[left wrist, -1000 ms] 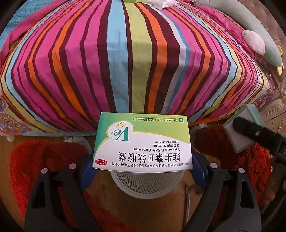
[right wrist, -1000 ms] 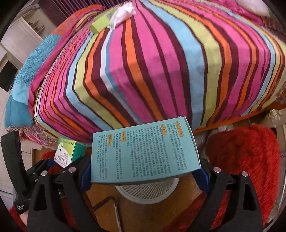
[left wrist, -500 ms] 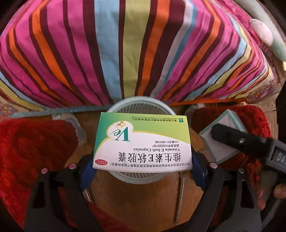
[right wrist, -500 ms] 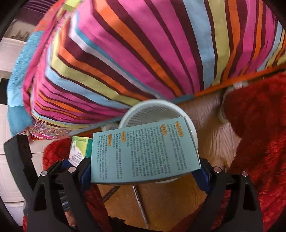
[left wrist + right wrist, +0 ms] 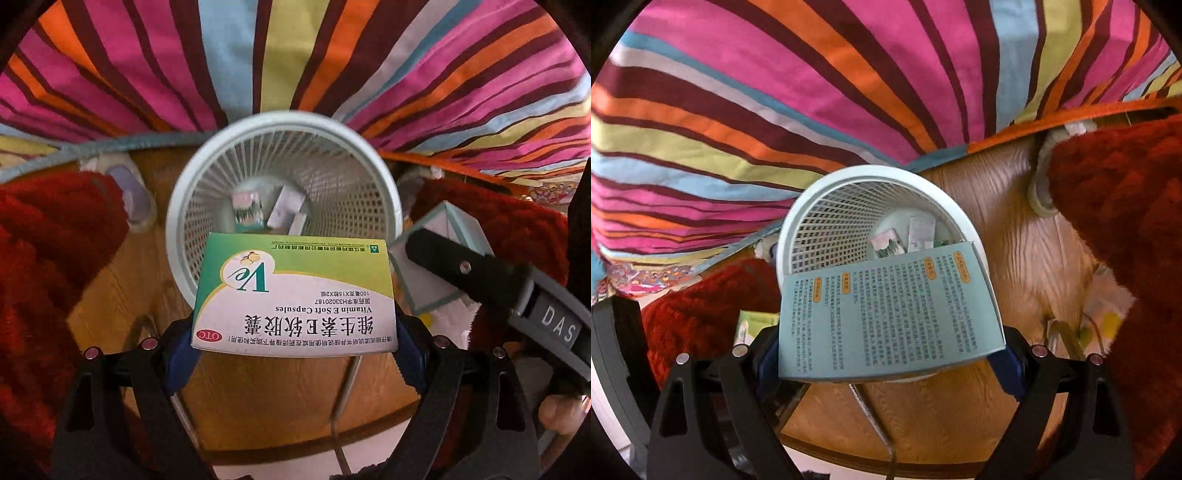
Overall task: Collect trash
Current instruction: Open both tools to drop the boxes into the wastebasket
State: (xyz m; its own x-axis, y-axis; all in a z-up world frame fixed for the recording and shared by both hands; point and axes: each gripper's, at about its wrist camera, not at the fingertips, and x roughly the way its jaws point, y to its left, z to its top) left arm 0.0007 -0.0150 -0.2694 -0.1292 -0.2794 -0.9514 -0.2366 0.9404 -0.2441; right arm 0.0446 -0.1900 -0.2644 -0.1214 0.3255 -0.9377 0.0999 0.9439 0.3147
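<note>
The left gripper [image 5: 295, 354] is clamped across a green box [image 5: 295, 295], its 2 blue pads pressing the box's ends; the right gripper [image 5: 890, 354] grips a teal box [image 5: 886, 314] the same way. Both boxes hang over the near rim of a white mesh bin [image 5: 207, 177], which stands on a wood floor [image 5: 110, 280] against a striped bedspread [image 5: 236, 59]. Small cartons [image 5: 286, 210] lie at the bin's bottom. Red rugs [image 5: 40, 258] flank the bin on both sides. In the left view, the teal box and right gripper sit just right of the green box, beside the rim.
</note>
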